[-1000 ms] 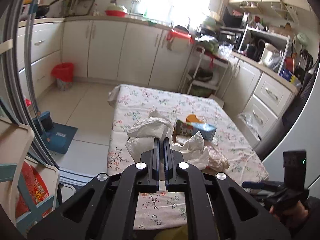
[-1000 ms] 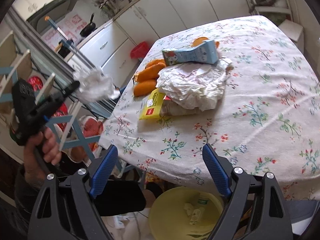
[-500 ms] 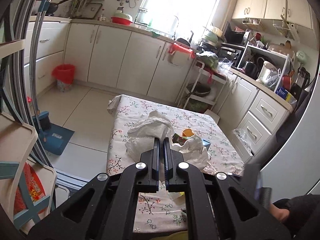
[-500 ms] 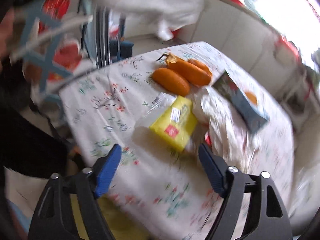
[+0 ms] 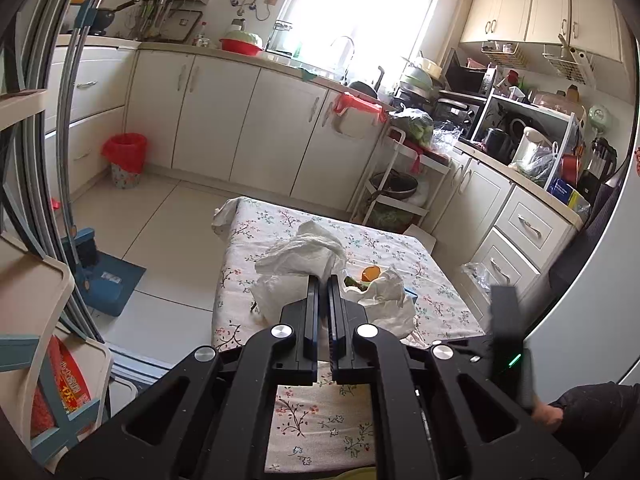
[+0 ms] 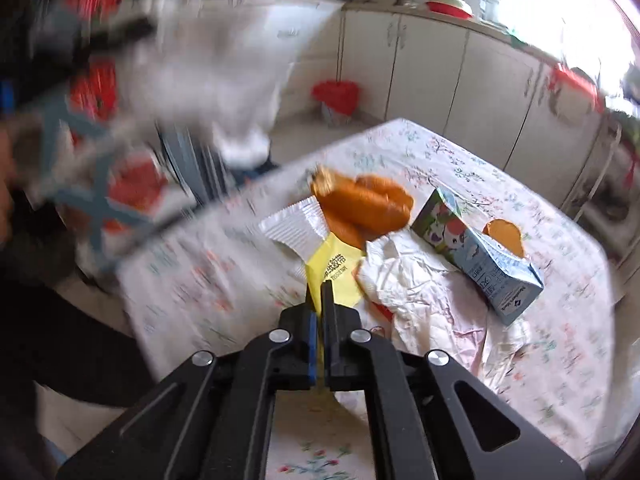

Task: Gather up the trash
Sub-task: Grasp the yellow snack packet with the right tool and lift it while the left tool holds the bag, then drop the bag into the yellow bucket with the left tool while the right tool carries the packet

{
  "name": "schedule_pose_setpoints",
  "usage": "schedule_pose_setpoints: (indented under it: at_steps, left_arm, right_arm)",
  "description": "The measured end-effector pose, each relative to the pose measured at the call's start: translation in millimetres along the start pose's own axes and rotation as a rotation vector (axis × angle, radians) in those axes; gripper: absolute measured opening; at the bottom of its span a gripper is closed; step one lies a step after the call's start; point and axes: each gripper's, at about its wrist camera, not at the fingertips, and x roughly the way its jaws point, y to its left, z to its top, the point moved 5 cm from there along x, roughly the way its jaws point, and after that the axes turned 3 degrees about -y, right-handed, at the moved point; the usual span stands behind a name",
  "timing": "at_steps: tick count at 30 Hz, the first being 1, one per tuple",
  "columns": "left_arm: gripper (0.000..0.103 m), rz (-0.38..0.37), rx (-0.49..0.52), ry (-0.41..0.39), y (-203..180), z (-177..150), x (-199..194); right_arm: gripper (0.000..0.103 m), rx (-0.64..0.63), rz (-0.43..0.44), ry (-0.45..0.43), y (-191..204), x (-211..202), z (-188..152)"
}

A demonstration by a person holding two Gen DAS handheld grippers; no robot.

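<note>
My left gripper [image 5: 323, 280] is shut on a crumpled white tissue [image 5: 298, 258] and holds it above the near end of the floral table [image 5: 400, 248]. In the right wrist view that tissue [image 6: 224, 72] is a white blur at the upper left. My right gripper [image 6: 320, 286] is shut on the edge of a yellow wrapper [image 6: 332, 270] that lies on the table. Beside it lie a silvery wrapper [image 6: 294, 226], crumpled white paper [image 6: 416, 284] and a blue drink carton [image 6: 480, 256].
Orange carrots [image 6: 360, 204] and an orange piece [image 6: 504, 236] lie on the table. A red-lined bin [image 5: 125, 160] stands by the far cabinets. A yellow tub edge [image 5: 356, 474] shows below the table's near edge. A shelf rack [image 5: 36, 320] stands left.
My right gripper went from wide open to shut on the yellow wrapper and moved in over the table. My left gripper kept its hold on the tissue and rose slightly.
</note>
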Motion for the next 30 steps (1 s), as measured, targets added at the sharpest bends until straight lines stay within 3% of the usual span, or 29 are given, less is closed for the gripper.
schedule_pose_setpoints:
  at_steps: [6, 10, 19, 30]
  left_arm:
    - [0.004, 0.002, 0.004, -0.009, -3.8, -1.6, -1.4]
    - [0.004, -0.003, 0.017, -0.013, -10.3, -5.3, -3.2]
    - [0.004, 0.012, 0.054, -0.016, -27.4, -16.7, -12.9]
    - [0.004, 0.009, 0.139, 0.015, -71.2, -48.4, -34.7]
  right_arm:
    - [0.003, 0.307, 0.207, -0.098, -23.7, -42.1, 8.1]
    - [0.003, 0.453, 0.274, -0.166, -38.7, -66.1, 5.9]
    - [0.003, 0.656, 0.301, -0.291, -63.2, -127.5, -32.2]
    - [0.003, 0.729, 0.303, -0.338, -56.9, -163.6, -78.7]
